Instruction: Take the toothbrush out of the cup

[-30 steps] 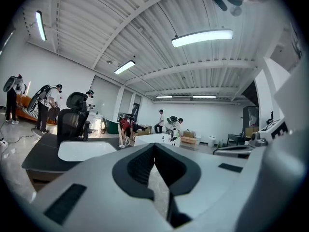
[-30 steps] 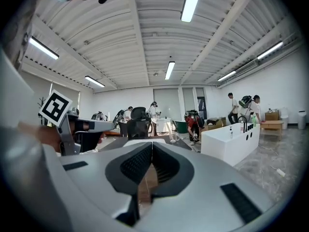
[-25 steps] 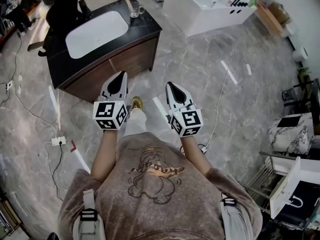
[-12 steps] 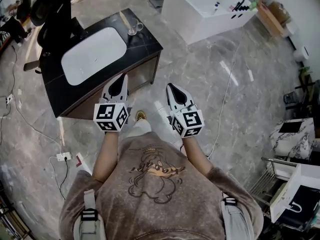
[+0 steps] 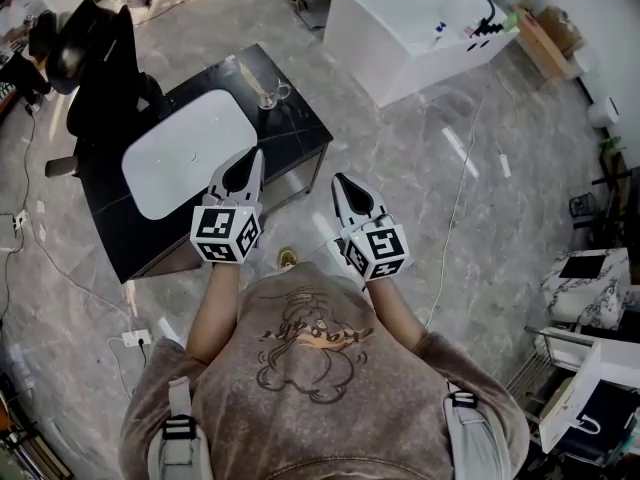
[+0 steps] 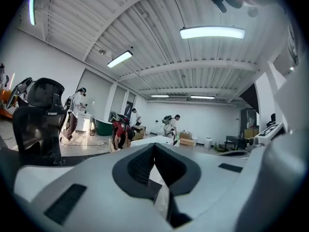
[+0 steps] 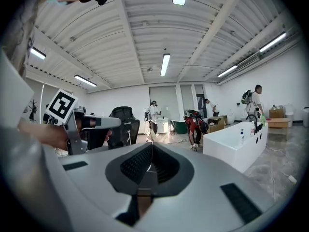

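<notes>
Both grippers are out in front of my chest, side by side, pointing toward the black counter (image 5: 300, 133). My left gripper (image 5: 255, 156) has its jaws pressed together with nothing between them, its tip over the near edge of the counter, just beside the white basin (image 5: 185, 153). My right gripper (image 5: 340, 180) is the same story, jaws closed and empty, hanging over the grey floor (image 5: 420, 178) off the counter's near corner. The toothbrush (image 5: 248, 74) stands in the cup (image 5: 270, 97), leaning up and to the left, on the counter's far side past the basin (a clear cup with a handle, by the look of it). It sits well apart from both of my tips. A white bathtub (image 5: 410, 28) lies beyond on the right.
</notes>
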Tool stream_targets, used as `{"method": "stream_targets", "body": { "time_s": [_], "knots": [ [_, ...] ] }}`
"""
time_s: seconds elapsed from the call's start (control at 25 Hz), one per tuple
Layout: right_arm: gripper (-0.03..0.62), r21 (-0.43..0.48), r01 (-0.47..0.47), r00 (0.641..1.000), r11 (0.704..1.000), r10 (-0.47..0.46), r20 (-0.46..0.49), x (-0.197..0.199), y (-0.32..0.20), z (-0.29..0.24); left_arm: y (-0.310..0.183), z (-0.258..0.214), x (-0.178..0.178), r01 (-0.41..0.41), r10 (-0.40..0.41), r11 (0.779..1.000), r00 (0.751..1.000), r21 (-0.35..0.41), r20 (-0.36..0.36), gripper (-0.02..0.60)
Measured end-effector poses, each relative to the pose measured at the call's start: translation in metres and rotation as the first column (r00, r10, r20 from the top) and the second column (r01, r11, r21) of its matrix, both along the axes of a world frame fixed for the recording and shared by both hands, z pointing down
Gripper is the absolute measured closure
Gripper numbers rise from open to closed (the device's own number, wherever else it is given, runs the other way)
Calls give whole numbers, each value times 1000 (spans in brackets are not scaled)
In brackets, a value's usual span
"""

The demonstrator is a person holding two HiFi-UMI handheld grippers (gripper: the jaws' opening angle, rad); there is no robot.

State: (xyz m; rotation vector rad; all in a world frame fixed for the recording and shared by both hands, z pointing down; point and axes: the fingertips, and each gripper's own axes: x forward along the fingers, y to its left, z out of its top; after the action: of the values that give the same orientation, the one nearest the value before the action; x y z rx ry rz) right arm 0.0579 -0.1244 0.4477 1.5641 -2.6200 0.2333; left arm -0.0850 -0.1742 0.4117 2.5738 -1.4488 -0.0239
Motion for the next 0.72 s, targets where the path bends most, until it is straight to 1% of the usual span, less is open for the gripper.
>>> {"method": "stream_targets", "body": {
  "time_s": [0.32, 0.52, 0.72],
  "knots": [
    [576, 10, -25, 1000, 1000, 25, 9, 11, -51, -6, -47, 0, -1, 31, -31, 1000, 1000, -1, 1, 565],
    [576, 28, -4, 1000, 1000, 4, 7, 19, -79, -12, -69, -7, 6, 58, -58, 998, 998, 24, 3, 565],
    [576, 26, 48, 999, 999, -48, 6, 11, -110, -9, -87, -7, 5, 90, -91, 995, 996, 37, 12, 565]
  ]
}}
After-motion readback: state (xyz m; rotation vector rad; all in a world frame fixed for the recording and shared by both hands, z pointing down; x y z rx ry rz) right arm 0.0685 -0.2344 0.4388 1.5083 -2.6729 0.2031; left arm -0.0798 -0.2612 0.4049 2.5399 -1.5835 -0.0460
